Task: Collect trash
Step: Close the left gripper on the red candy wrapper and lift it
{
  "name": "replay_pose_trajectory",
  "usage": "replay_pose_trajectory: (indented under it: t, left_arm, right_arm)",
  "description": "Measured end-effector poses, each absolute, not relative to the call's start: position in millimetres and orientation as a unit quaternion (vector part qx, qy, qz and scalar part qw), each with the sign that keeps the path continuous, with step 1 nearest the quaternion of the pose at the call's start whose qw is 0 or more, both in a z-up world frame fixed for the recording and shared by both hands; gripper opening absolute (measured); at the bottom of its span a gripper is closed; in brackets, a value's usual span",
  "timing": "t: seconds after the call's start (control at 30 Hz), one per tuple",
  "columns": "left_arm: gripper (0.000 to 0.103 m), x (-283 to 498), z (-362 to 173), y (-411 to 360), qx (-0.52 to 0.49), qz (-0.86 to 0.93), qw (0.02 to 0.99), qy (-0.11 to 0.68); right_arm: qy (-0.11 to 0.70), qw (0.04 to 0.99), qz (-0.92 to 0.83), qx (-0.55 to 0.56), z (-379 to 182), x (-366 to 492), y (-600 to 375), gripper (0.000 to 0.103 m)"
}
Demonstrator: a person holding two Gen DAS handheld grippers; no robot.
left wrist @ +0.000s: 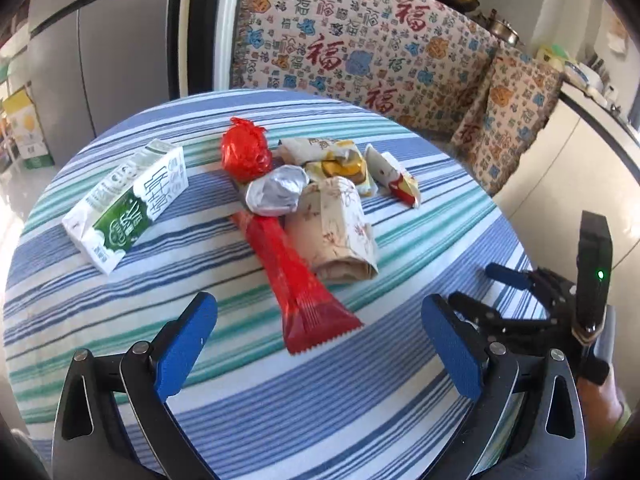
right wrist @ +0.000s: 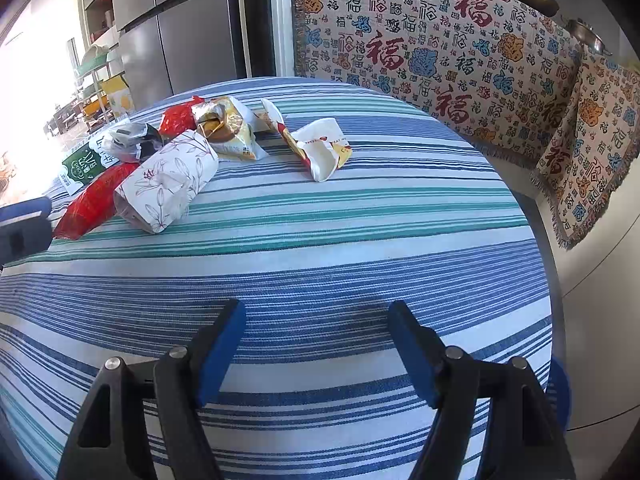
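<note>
Both tongs gape empty: left gripper (left wrist: 320, 340) just short of the long glossy red foil wrapper (left wrist: 294, 276), right gripper (right wrist: 318, 346) over bare striped woven tablecloth (right wrist: 360, 248), crumpled wrappers and floral paper packet (right wrist: 168, 184) well beyond

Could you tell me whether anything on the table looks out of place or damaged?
Only the litter itself: a milk carton tipped on its side, a long red wrapper, a floral paper pack, crumpled foil and torn snack wrappers lie heaped on the striped tablecloth. Nothing looks spilled.
</note>
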State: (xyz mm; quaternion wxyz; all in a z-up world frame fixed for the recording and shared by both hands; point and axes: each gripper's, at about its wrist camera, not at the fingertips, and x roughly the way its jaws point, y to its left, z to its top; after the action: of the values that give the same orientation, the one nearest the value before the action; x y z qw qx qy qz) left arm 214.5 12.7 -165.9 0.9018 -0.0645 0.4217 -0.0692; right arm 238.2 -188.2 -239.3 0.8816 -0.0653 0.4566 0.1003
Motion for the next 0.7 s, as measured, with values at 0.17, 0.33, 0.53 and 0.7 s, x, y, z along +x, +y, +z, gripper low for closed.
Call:
replay_pose_trajectory:
  t: [0.17, 0.33, 0.53, 0.7]
  left_arm:
    - [0.065, 243, -179, 17, -0.077, -0.077, 0.882, 0.459]
    - [0.017, 227, -187, 17, -0.074, -0.086, 0.877, 0.466]
    - [0.017, 175, -182, 29, -0.054, -0.059, 0.884, 0.461]
    - [0.033, 153, -188, 36, -0.033, -0.019, 0.892, 0.450]
  right_arm:
    - [0.456, 0.882, 0.100, -0.066, -239, 238, -188, 0.075]
    - [0.457, 0.882, 0.100, -0.065, -239, 238, -187, 0.075]
    - [0.456, 0.882, 0.101, -0.066, -239, 238, -188, 0.075]
    - [0.456, 0.882, 0.100, -0.066, -239, 238, -188, 0.075]
